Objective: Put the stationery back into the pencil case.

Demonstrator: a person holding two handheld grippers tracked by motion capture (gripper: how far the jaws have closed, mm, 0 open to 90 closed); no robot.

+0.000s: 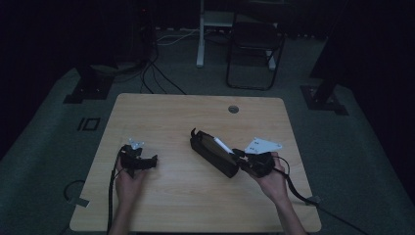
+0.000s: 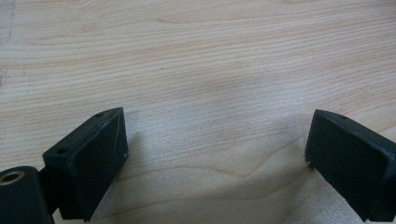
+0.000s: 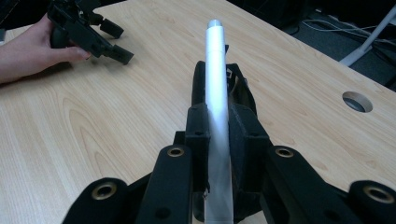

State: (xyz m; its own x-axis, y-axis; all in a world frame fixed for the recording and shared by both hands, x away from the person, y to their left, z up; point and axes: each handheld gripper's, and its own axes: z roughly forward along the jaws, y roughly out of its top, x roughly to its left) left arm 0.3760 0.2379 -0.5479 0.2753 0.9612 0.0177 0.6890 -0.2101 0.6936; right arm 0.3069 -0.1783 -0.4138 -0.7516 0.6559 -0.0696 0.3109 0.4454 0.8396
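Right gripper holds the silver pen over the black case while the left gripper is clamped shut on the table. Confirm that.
Not quite: the left gripper is open, jaws wide apart over bare table, per the left gripper view. The right gripper does hold the silver pen over the black case.

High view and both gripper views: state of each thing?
left hand-held gripper: open, nothing between the jaws, low over the table.
right hand-held gripper: shut on the silver pen.
silver pen: clamped, pointing over the black pouch.
black pouch: lying on the table; open or closed, cannot tell.
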